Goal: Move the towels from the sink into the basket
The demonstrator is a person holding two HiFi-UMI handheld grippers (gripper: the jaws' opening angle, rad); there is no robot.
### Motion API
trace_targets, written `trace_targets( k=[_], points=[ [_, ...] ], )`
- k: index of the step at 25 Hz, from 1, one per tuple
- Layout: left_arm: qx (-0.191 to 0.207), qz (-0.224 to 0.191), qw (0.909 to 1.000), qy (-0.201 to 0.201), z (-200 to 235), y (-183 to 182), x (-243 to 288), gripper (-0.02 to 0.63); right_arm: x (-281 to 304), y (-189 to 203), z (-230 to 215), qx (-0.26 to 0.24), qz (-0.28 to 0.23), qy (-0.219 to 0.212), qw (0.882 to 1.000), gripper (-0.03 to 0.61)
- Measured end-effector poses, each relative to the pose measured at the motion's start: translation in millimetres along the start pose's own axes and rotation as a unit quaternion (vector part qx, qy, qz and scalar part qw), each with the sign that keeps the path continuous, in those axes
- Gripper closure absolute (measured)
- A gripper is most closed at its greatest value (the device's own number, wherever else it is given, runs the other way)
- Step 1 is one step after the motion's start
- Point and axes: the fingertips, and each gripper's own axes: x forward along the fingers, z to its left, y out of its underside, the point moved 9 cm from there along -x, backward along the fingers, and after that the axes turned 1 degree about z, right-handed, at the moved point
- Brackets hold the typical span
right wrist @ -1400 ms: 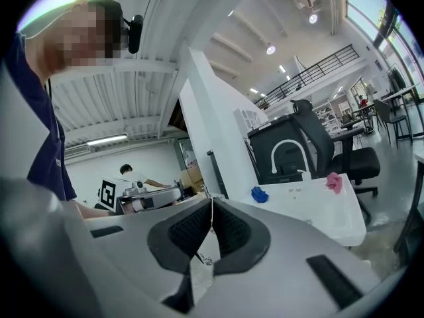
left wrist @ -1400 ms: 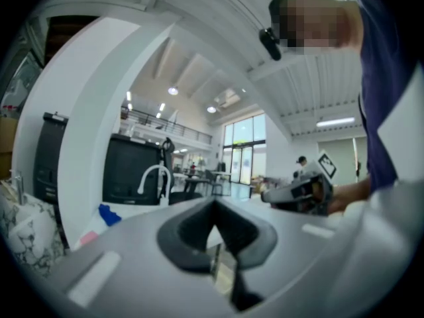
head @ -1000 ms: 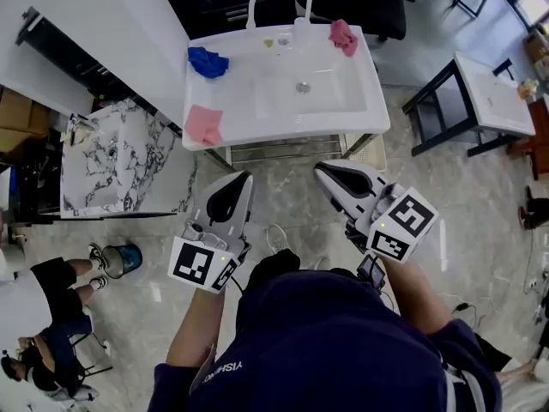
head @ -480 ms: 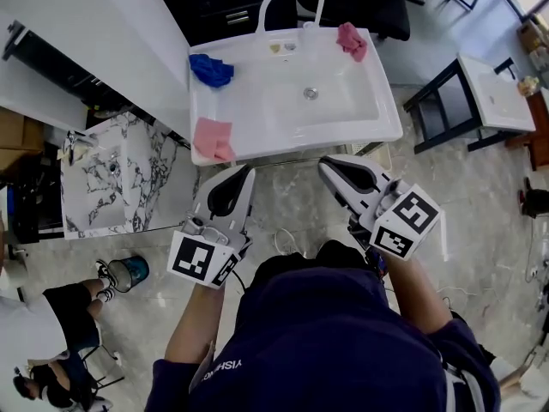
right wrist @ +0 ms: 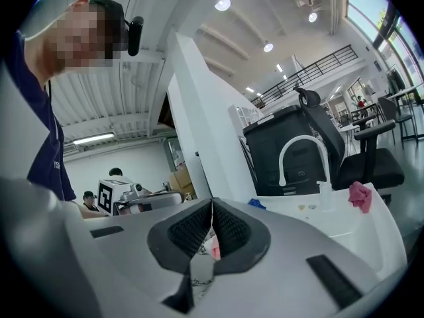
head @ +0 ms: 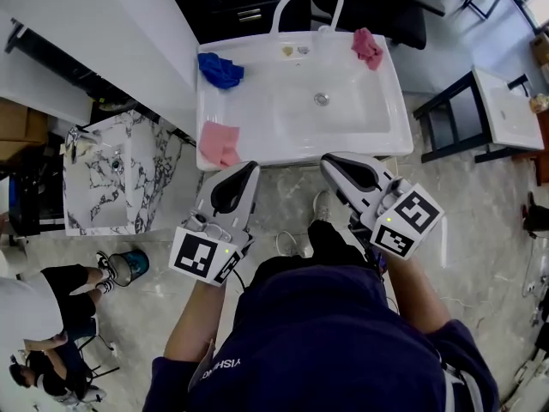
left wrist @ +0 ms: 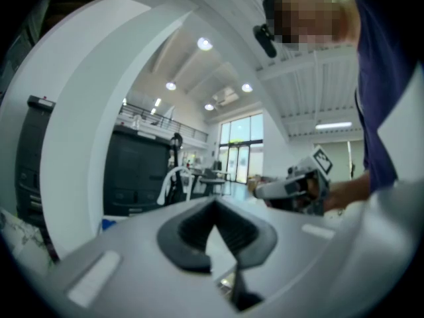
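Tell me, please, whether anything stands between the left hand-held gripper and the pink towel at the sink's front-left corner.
Nothing visible does. The left hand-held gripper, jaws shut, hangs just short of the sink, and the pink towel lies uncovered just ahead of it.

- The floor [head: 480,230] is glossy grey tile with marble veining.
- A white partition wall [head: 103,24] runs along the upper left of the head view.
- A marble-patterned slab [head: 111,174] lies at the left, near brown cardboard boxes [head: 19,123].
- A small table [head: 506,110], black-framed and white-topped, stands at the right.
- A black office chair [right wrist: 374,164] stands farther back.
- Round ceiling lights [right wrist: 222,4] glow overhead.
- Tall windows [left wrist: 242,154] brighten the far end.
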Motion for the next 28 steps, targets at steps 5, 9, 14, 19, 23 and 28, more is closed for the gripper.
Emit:
trace_targets(
  k=[5, 9, 14, 19, 23, 28],
  points=[
    [0.001, 0.005, 0.9998, -0.017, 11.3, -3.4, 29.9, 0.611, 14.6, -10.9, -34.8, 0.0, 0.003, -0.02, 1.0, 0.569],
    [0.001, 0.011, 0.9995, -0.03, 17.5, -5.7, 60.1, 0.611, 23.8, -20.9, -66.6, 0.0, 0.008, -0.037, 0.999, 0.569],
    [-0.002, 0.02, 0.9986, -0.049, 21.3, -6.5, 97.0, 0.611, 32.3, -28.6, -106.3, 0.005, 0.017, -0.06, 0.998, 0.569],
    [-0.005, 0.028, 0.9969, -0.073, 23.8, -6.6, 127.5, 0.609, 38.0, -36.6, -141.3, 0.007, 0.028, -0.085, 0.996, 0.569],
    [-0.007, 0.033, 0.9951, -0.093, 24.7, -3.9, 146.0, 0.609, 41.7, -36.9, -162.1, 0.008, 0.039, -0.101, 0.994, 0.569],
    [-0.013, 0.041, 0.9928, -0.112, 27.5, 2.3, 160.6, 0.609, 49.0, -35.8, -180.1, 0.006, 0.05, -0.113, 0.992, 0.569]
  ],
)
